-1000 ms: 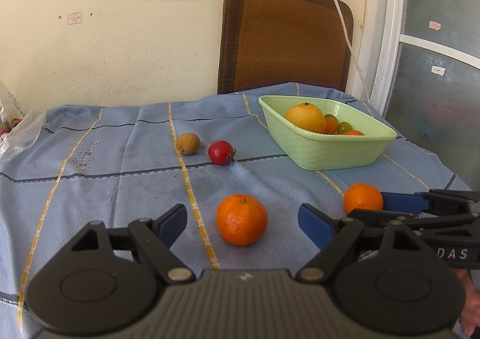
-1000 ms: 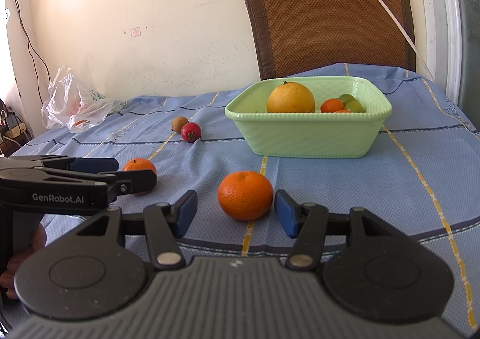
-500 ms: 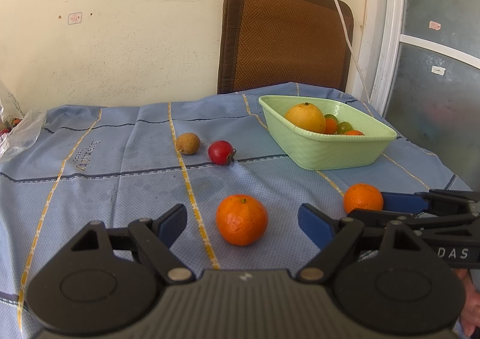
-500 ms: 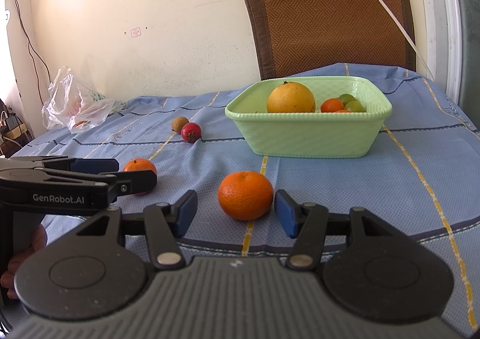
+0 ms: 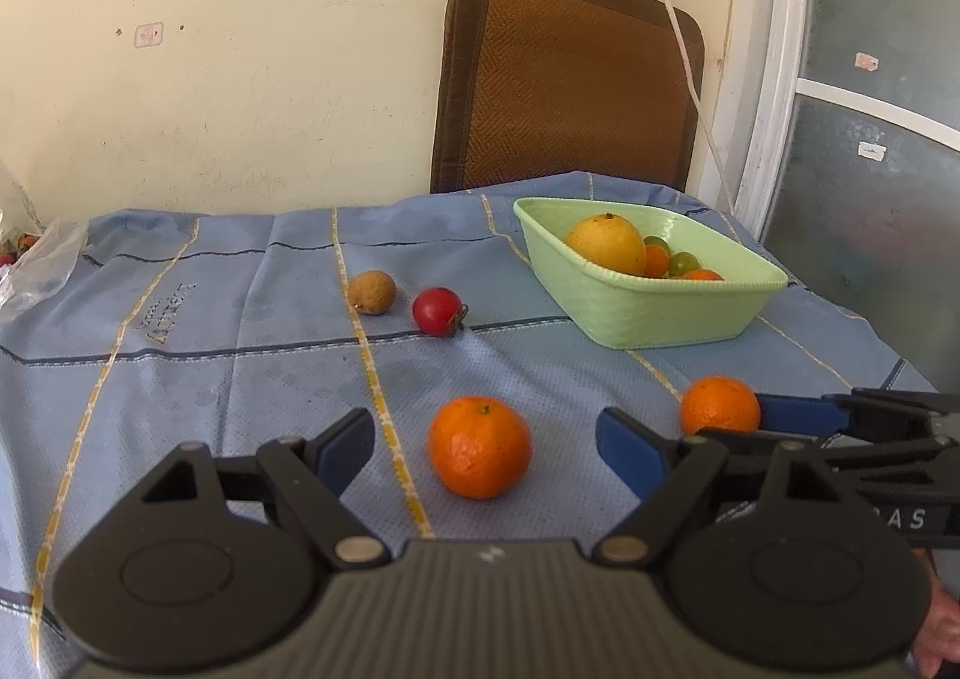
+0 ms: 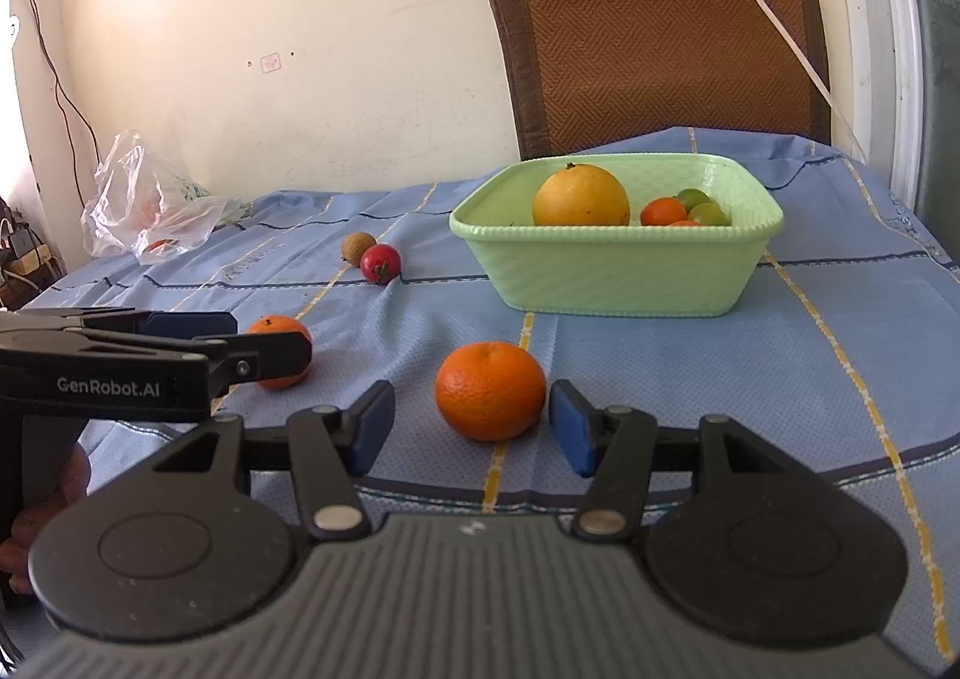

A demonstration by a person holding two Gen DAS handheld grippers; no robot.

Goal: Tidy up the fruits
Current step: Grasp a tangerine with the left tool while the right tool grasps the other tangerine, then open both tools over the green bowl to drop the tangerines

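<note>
Two oranges lie on the blue cloth. My left gripper is open with one orange between its blue fingers, not gripped. My right gripper is open around the other orange, its right pad close to the peel. Each gripper shows in the other's view, the right gripper beside its orange, the left gripper beside its orange. A green basket holds a large yellow-orange fruit and small fruits. A red fruit and a brown fruit lie left of it.
A brown chair back stands behind the table against the wall. A clear plastic bag lies at the far left of the table. A white cable hangs down near the door frame on the right.
</note>
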